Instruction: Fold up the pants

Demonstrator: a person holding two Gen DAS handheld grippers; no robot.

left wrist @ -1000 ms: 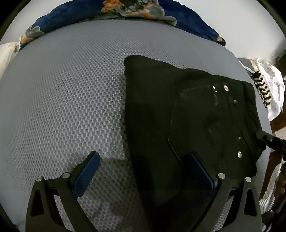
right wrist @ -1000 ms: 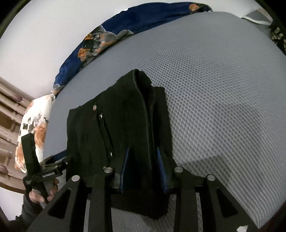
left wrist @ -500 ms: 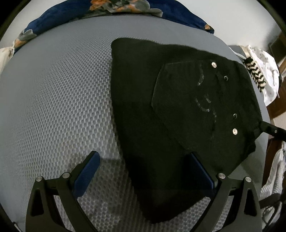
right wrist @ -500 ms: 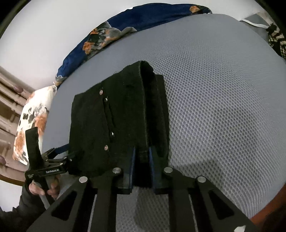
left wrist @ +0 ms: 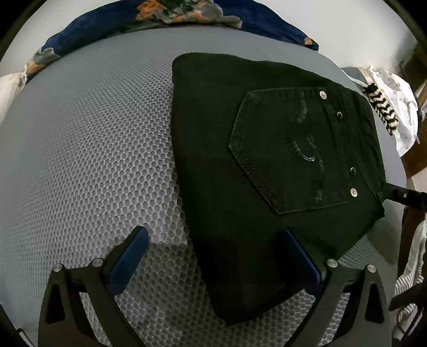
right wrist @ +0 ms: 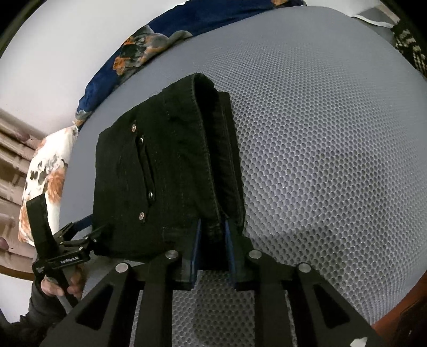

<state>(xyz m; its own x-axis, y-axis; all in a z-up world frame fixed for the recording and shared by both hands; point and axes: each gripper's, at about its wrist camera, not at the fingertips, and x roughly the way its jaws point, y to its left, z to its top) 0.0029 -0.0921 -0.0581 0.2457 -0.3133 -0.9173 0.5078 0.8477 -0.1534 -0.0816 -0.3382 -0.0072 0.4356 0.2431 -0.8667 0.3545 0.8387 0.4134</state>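
The black pants point(left wrist: 240, 165) lie folded into a compact stack on the grey mesh bed point(left wrist: 88, 149), back pocket with rivets facing up. My left gripper point(left wrist: 210, 256) is open; its jaws stand wide at the near edge of the stack, the right finger over the fabric, holding nothing. In the right wrist view the pants point(right wrist: 165, 170) show as a stacked fold. My right gripper point(right wrist: 210, 235) is shut on the waistband edge of the pants. The left gripper point(right wrist: 80, 241) appears there at the stack's left corner, held by a hand.
A blue floral blanket point(left wrist: 170, 13) lies along the far edge of the bed. A white floral pillow point(right wrist: 45, 178) sits at the bed's left side. A striped black-and-white cloth point(left wrist: 381, 109) and white laundry lie off the right edge. Wooden furniture borders the bed.
My right gripper has closed tighter on the waistband edge. The left wrist view has shifted, and the folded stack now lies flatter with the pocket fully showing.
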